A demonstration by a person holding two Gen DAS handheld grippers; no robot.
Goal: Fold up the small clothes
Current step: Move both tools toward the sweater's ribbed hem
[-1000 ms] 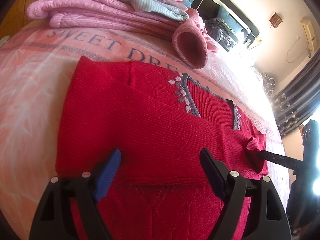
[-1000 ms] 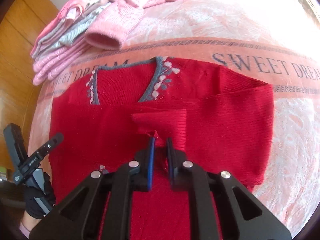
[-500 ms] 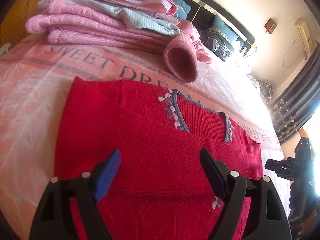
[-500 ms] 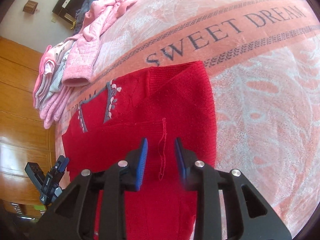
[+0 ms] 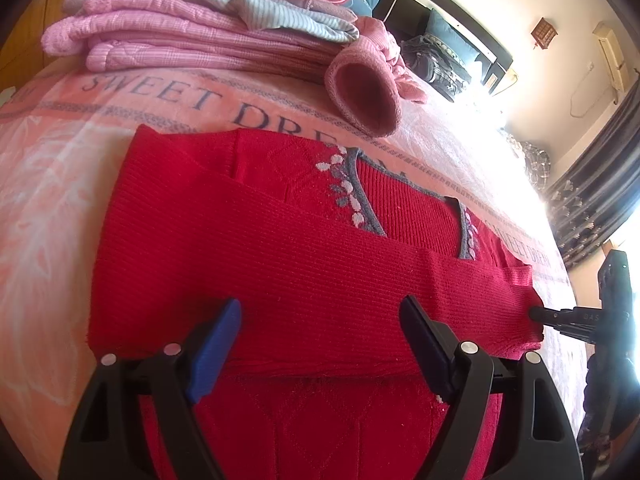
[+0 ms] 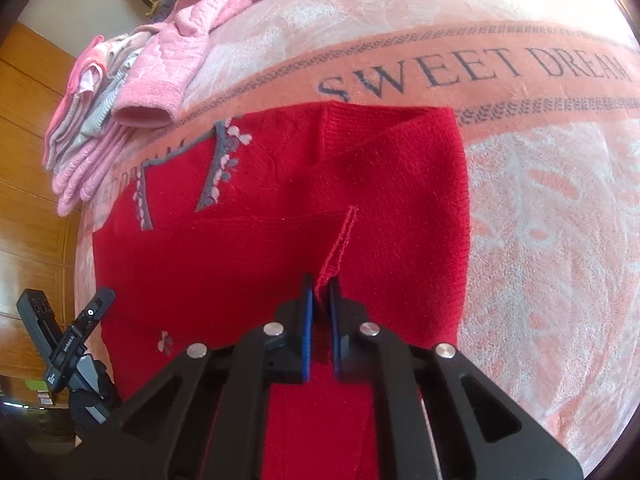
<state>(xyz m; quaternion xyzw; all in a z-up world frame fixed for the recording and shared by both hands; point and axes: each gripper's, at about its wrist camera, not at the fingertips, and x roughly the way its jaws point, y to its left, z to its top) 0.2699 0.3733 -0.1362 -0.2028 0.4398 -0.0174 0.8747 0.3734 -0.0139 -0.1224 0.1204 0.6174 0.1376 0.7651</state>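
while my left fingers point(image 5: 320, 344) hang spread above the red sweater point(image 5: 280, 264) on the bed point(image 6: 540, 208), my right fingers point(image 6: 319, 312) pinch its sleeve cuff point(image 6: 334, 256).

Spread on the blanket point(image 5: 48, 184) — sweater point(image 5: 280, 264), with the folded stack point(image 5: 200, 28) behind it toward the far-left edge.

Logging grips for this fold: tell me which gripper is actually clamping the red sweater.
The right gripper: shut on a pinched ridge of the red sweater. The left gripper hangs open above it.
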